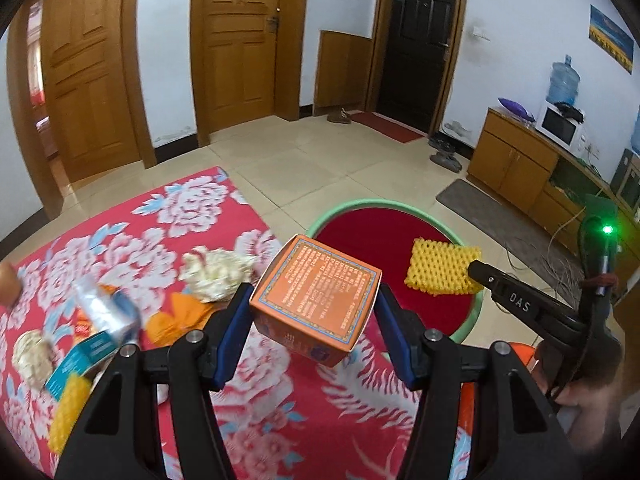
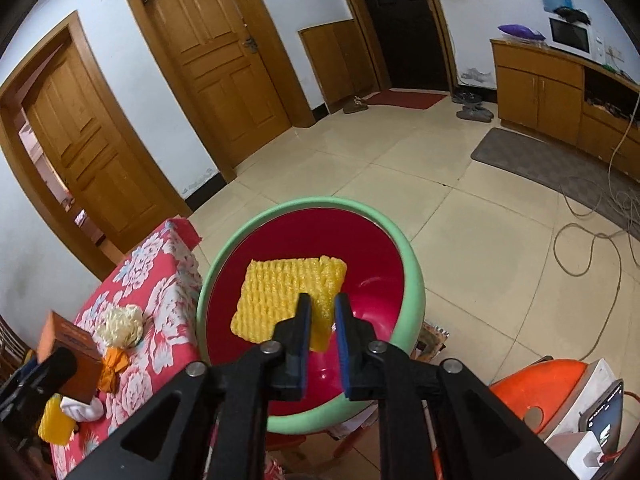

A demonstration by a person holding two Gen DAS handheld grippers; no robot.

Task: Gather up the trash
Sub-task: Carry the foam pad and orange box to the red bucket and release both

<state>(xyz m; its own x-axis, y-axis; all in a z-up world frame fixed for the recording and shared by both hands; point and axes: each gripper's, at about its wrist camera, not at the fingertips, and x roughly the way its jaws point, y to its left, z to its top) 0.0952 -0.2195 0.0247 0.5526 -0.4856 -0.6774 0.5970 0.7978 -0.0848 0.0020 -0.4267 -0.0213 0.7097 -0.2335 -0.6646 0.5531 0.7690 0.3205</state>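
Floral red cloth (image 1: 168, 216) on table, crumpled paper (image 1: 218, 274) on it. Round basin (image 2: 412, 276), green rim, glossy red inside. Yellow foam net (image 2: 288, 300) in basin, between right gripper (image 2: 322, 304) fingers, slightly apart. Orange cardboard box (image 1: 316, 300) clamped in left gripper (image 1: 312, 312).

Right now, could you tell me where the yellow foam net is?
In both views the foam net is over the red basin, between the right gripper fingers, right of the floral table.

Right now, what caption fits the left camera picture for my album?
Left tool carries an orange box toward the green basin holding yellow foam.
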